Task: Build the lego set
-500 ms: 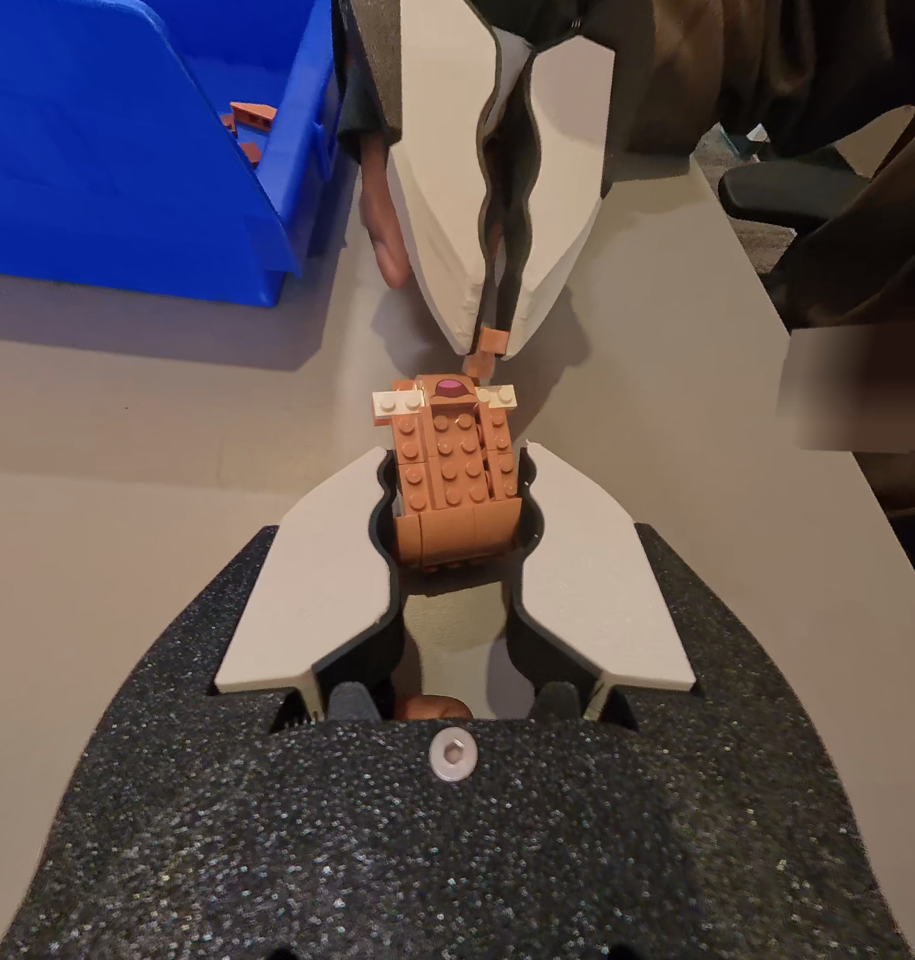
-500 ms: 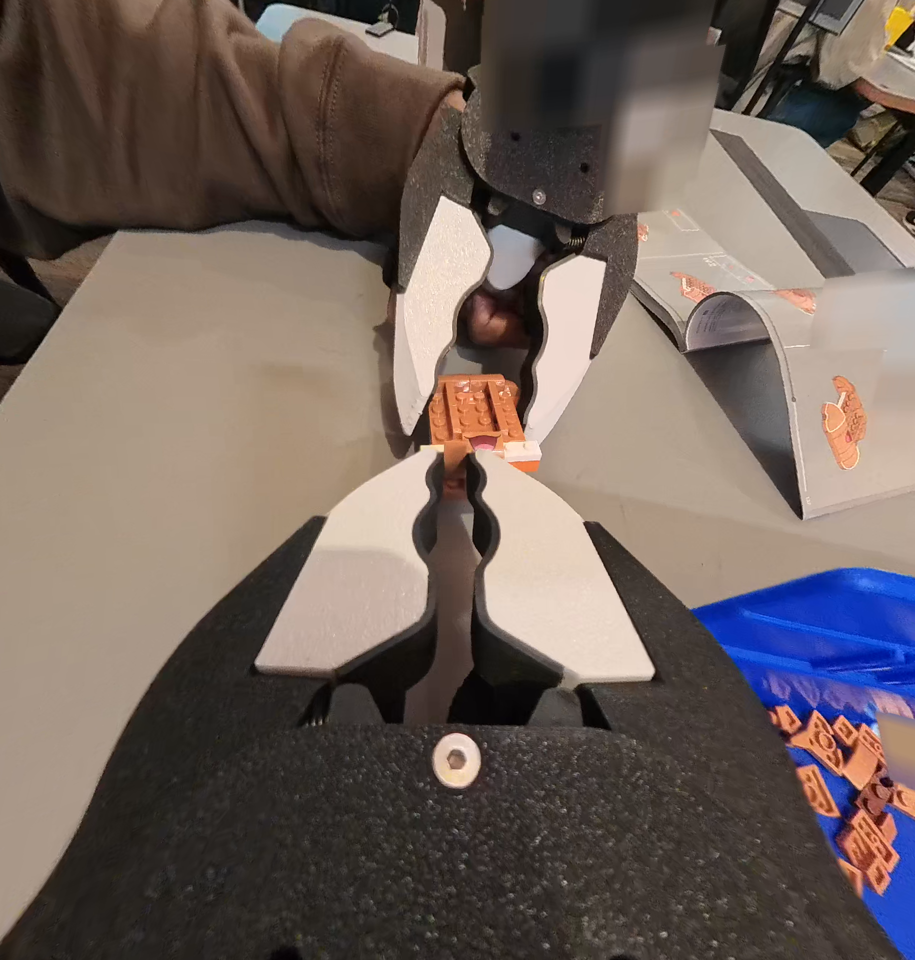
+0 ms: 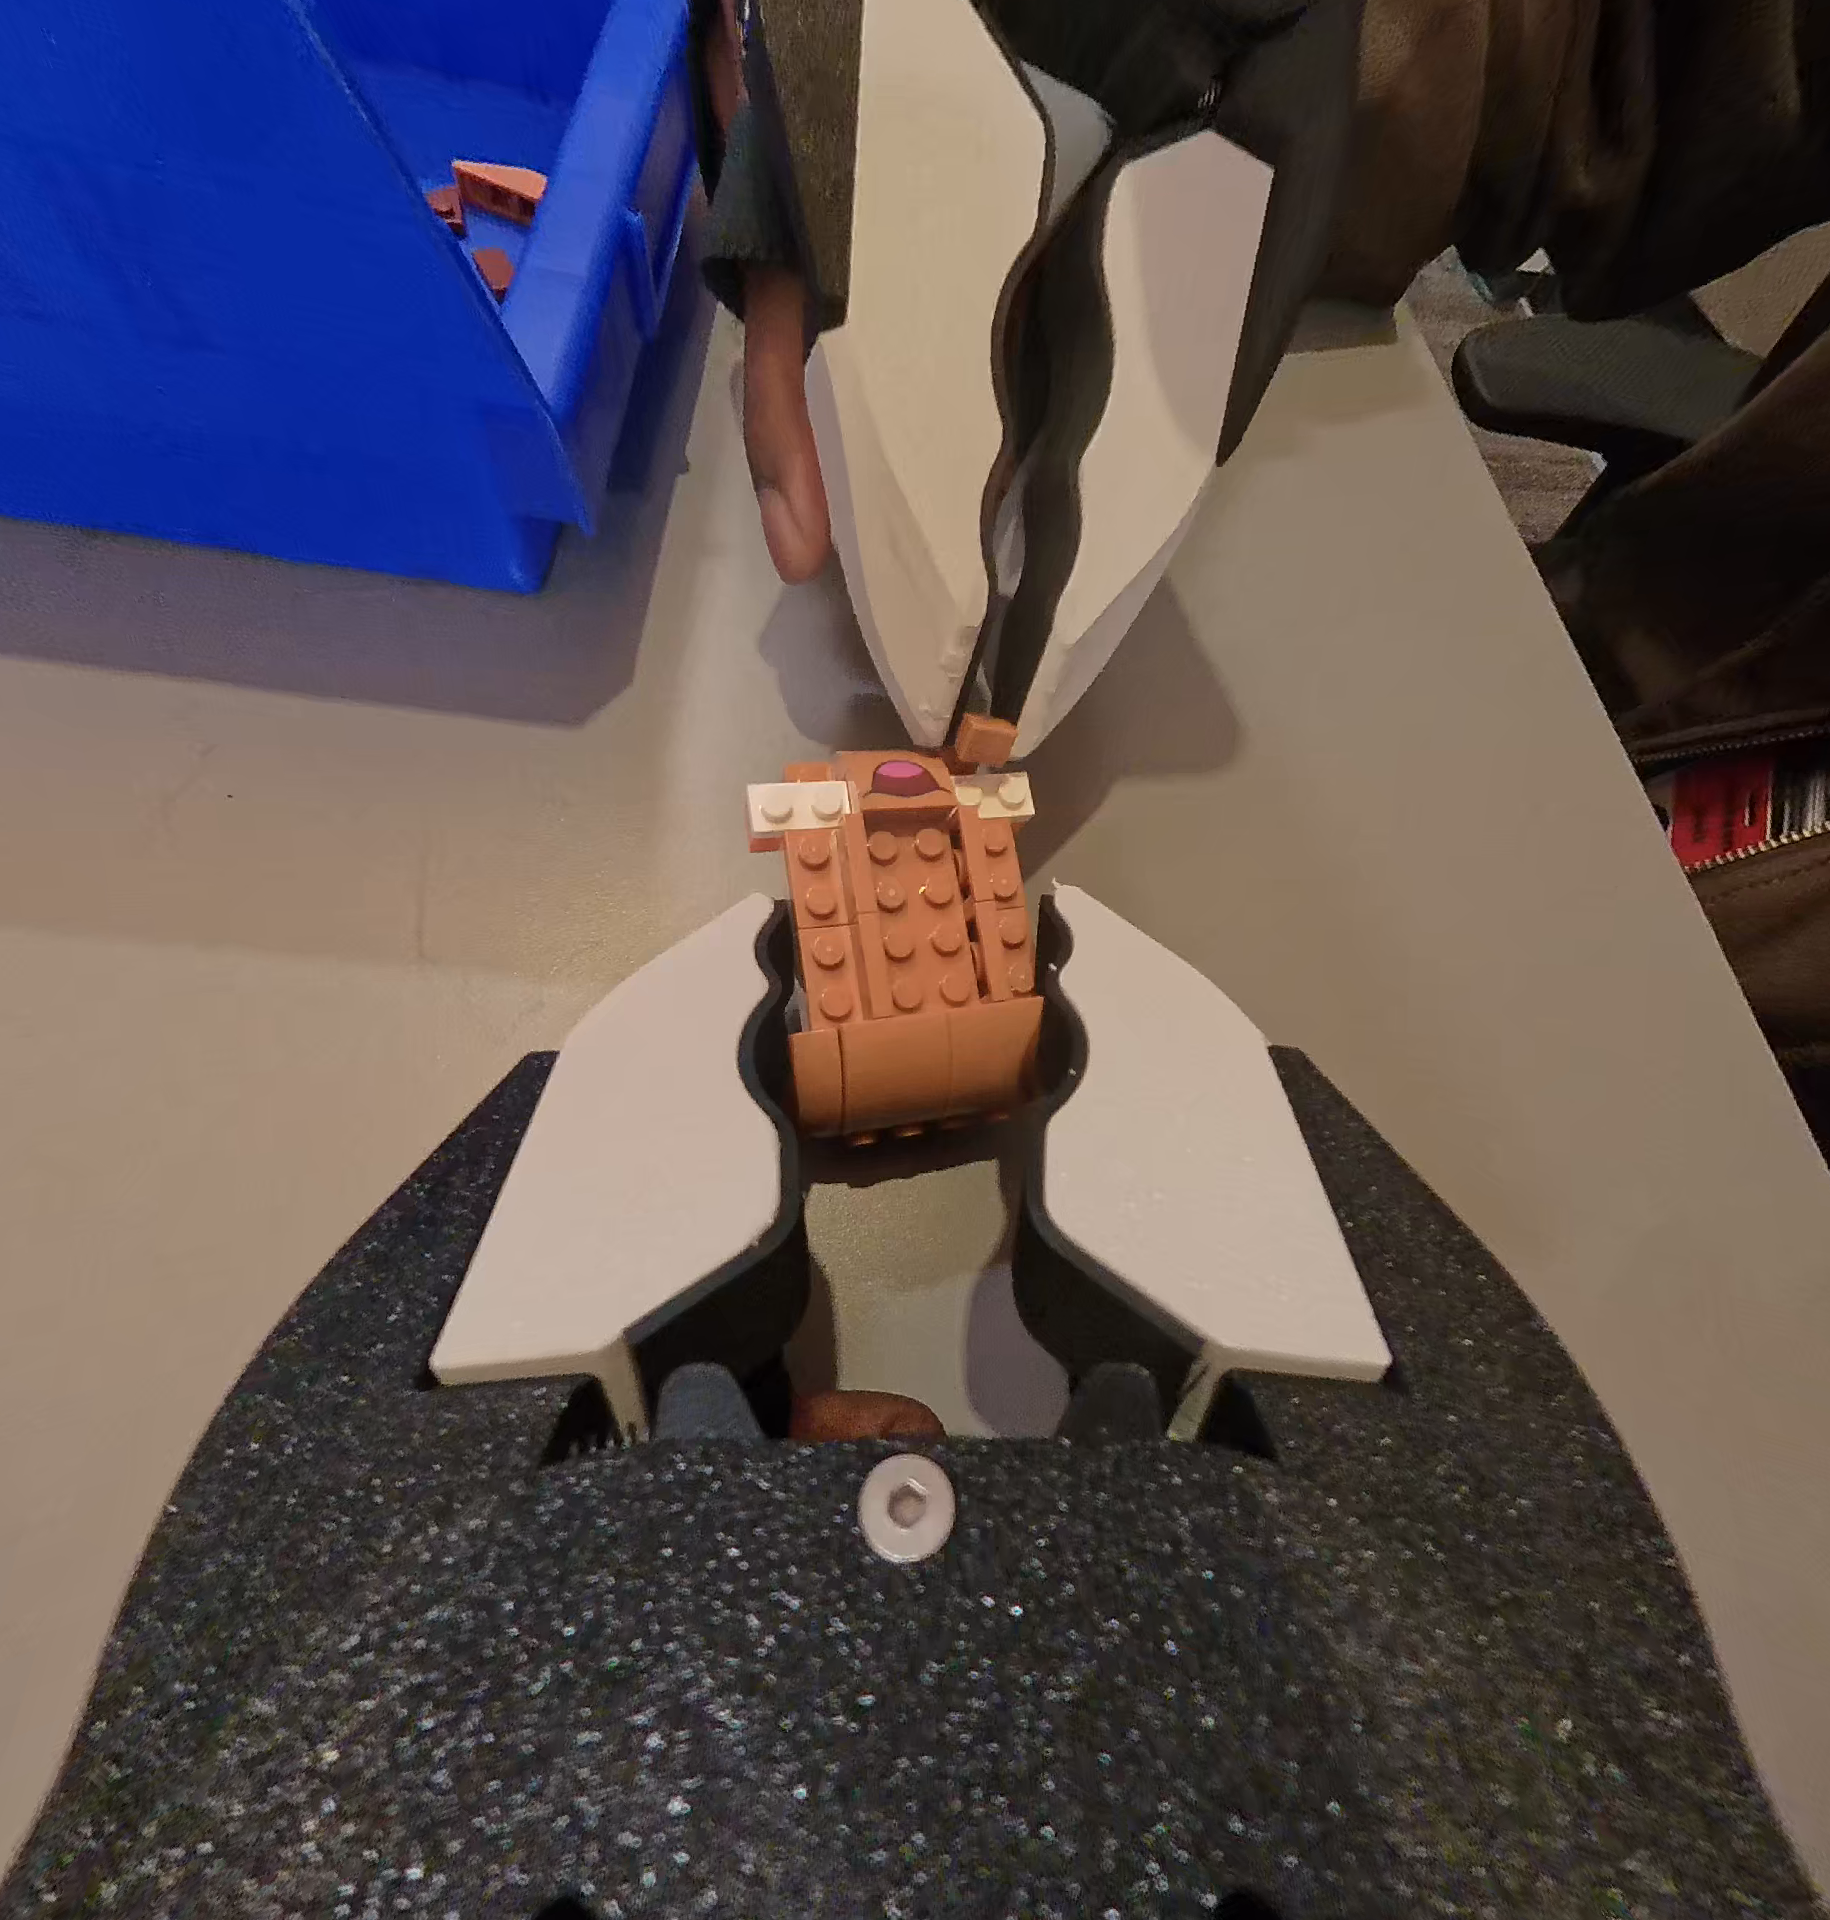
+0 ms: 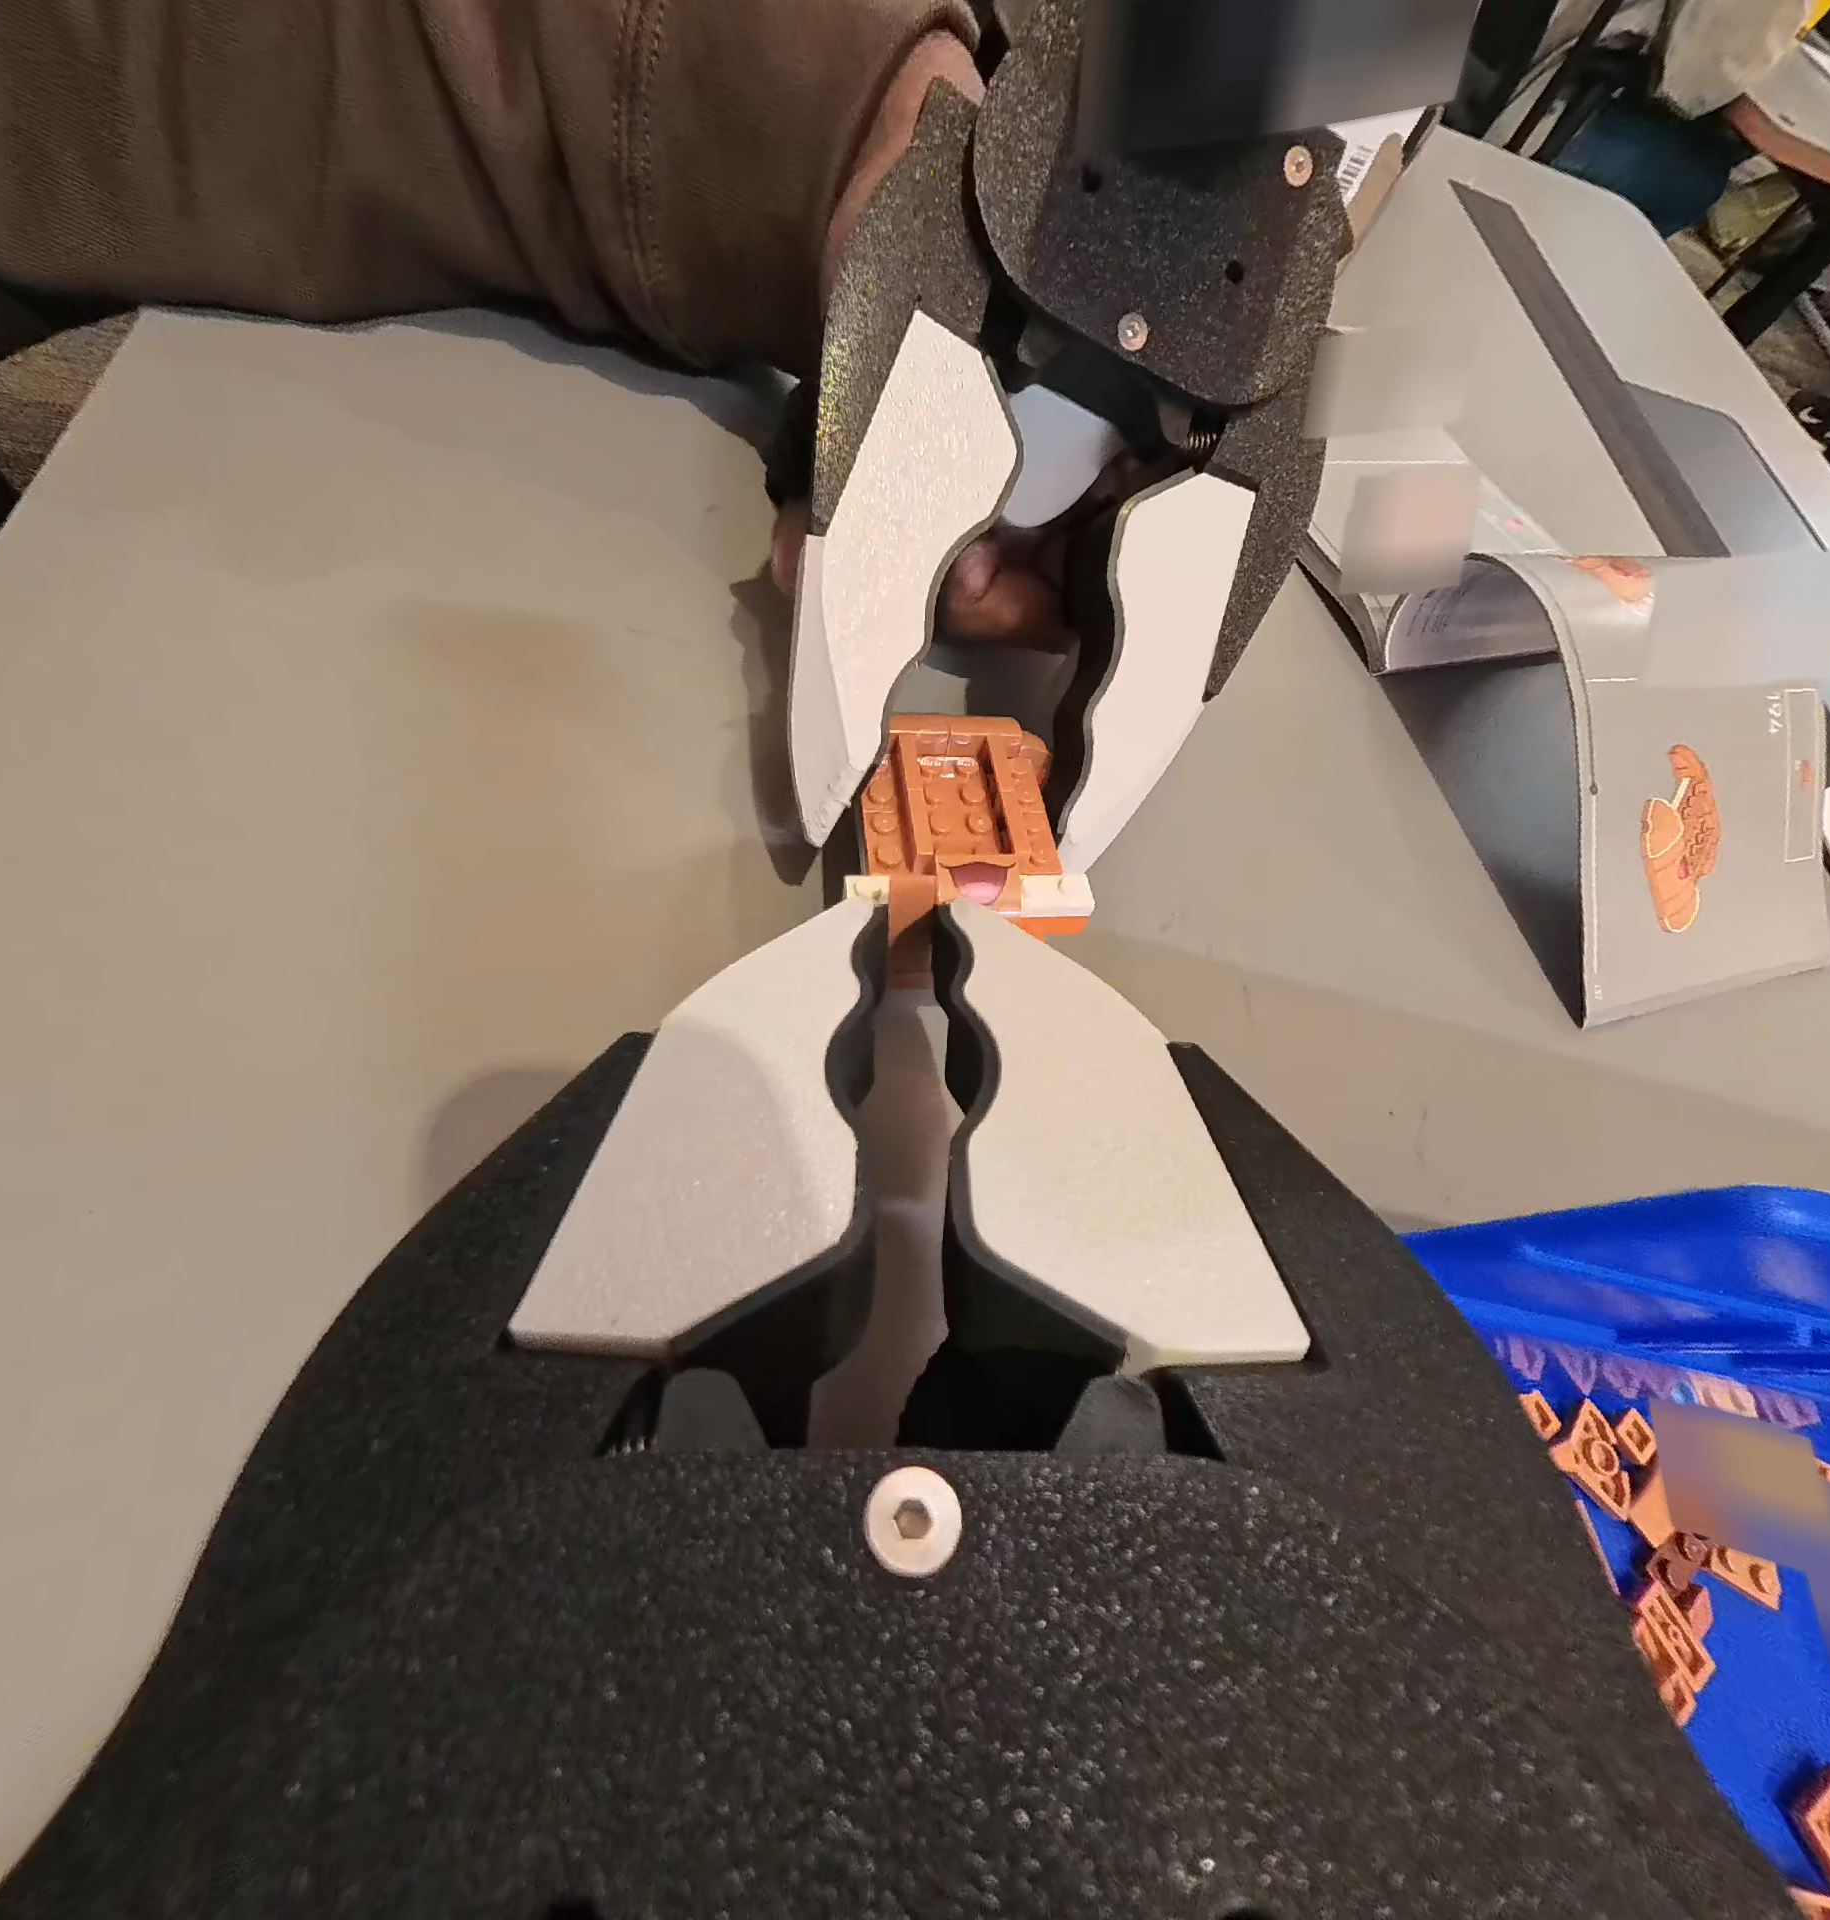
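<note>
While each claw grips, one model, one brick, one bin

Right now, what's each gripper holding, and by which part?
Left gripper clamps the orange brick model by its side walls; right gripper pinches a small orange piece by its end.

Grey table, black office chair beyond its edge

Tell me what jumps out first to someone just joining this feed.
Dead centre, the brown brick model sits clamped in the left gripper over the grey table. The right gripper meets it head-on, pinching a small brown piece at the model's far end. A blue bin of loose bricks sits beside them.
</note>
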A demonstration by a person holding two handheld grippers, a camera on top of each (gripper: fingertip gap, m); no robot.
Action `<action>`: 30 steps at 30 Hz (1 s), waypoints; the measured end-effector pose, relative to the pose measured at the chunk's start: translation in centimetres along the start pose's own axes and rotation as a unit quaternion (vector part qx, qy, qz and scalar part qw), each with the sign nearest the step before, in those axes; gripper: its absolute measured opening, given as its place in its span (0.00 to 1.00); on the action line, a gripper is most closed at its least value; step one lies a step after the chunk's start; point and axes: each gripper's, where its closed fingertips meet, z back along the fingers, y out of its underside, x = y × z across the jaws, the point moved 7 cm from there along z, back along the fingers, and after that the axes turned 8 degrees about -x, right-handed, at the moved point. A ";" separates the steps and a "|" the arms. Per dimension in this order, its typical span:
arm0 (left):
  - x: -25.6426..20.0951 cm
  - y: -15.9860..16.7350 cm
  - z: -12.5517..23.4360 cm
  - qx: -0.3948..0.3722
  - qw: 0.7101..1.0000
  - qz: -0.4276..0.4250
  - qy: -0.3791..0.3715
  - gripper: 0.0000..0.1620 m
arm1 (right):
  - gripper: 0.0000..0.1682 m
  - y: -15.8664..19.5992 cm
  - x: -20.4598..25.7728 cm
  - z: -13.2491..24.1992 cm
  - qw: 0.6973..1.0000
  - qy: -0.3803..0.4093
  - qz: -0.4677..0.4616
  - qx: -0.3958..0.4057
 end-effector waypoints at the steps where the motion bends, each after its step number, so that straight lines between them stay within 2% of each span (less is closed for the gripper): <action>1: 0.0 0.0 0.0 0.000 1.000 0.001 0.000 0.28 | 0.05 0.0 0.0 0.0 1.000 0.002 0.001 -0.001; 30: 0.2 -0.1 0.3 -0.019 0.999 0.026 0.010 0.28 | 0.07 -0.4 0.0 0.0 0.999 0.027 0.023 -0.030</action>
